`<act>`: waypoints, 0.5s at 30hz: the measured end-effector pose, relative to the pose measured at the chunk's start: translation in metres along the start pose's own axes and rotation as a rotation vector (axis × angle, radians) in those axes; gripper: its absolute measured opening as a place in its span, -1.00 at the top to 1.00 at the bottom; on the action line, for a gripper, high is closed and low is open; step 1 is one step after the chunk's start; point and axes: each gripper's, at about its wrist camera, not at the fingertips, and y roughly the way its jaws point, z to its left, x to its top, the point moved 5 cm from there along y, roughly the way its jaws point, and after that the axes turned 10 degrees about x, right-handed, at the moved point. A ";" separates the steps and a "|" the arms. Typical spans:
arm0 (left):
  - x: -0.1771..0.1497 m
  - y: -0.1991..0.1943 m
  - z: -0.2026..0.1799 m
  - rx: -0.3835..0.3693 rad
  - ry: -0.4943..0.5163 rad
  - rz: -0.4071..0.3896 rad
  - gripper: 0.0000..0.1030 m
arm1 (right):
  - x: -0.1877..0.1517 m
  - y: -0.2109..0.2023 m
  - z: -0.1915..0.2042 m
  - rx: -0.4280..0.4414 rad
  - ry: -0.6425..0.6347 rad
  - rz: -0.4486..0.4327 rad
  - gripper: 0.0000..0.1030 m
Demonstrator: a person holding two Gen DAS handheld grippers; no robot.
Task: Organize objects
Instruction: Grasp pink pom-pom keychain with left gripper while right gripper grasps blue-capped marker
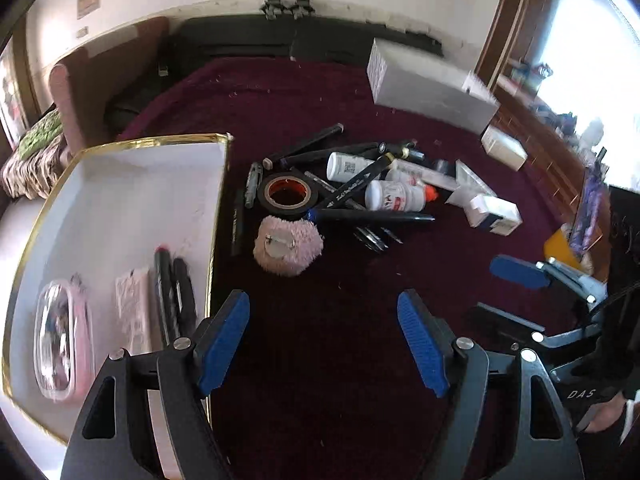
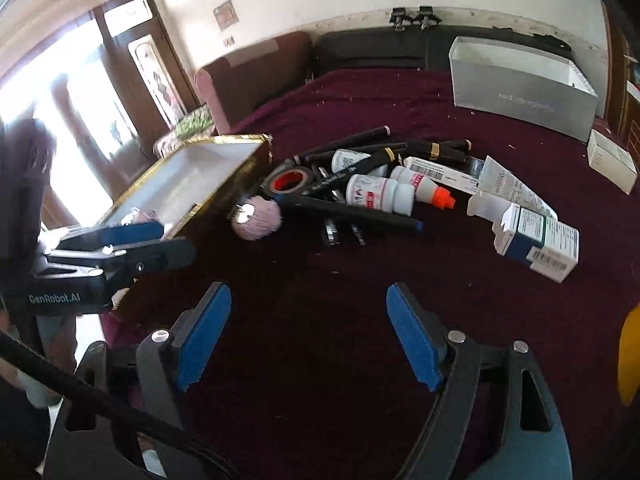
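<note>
Both jaws wide, empty; pink pompom (image 1: pixel 289 247) ahead.

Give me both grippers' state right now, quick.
Left gripper: open, nothing between the pads.
Right gripper: open wide, nothing between the pads.

Bed (image 1: pixel 304 92) under a dark maroon cover, flecked with pale crumbs. At the left, a gold-rimmed white tray (image 1: pixel 120 184). Just beside it, a heap: black tape roll (image 1: pixel 287 195), pink fluffy puff (image 1: pixel 289 245), white bottles (image 1: pixel 394 197), black pens and markers (image 1: pixel 320 140), some crossing each other. Right of the heap, small cartons (image 2: pixel 536 240), one with its flap open. Farther back, an open grey box (image 2: pixel 520 88); near it, a small white box (image 2: pixel 612 160).
</note>
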 end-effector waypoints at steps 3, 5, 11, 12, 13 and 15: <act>0.016 0.021 -0.001 -0.018 -0.007 0.037 -0.38 | 0.013 0.016 -0.018 -0.020 -0.023 0.046 -0.57; 0.022 0.036 0.000 -0.017 -0.020 0.069 -0.38 | 0.019 0.021 -0.029 -0.015 -0.022 0.063 -0.57; 0.039 0.068 0.002 -0.004 -0.041 0.123 -0.38 | 0.047 0.055 -0.049 0.002 -0.069 0.125 -0.57; 0.041 0.075 0.001 -0.010 -0.038 0.134 -0.38 | 0.050 0.059 -0.050 0.000 -0.078 0.131 -0.57; 0.040 0.079 0.002 -0.005 -0.040 0.148 -0.38 | 0.054 0.063 -0.052 -0.004 -0.090 0.135 -0.57; 0.038 0.088 0.003 -0.012 -0.045 0.179 -0.38 | 0.055 0.072 -0.056 0.008 -0.089 0.166 -0.57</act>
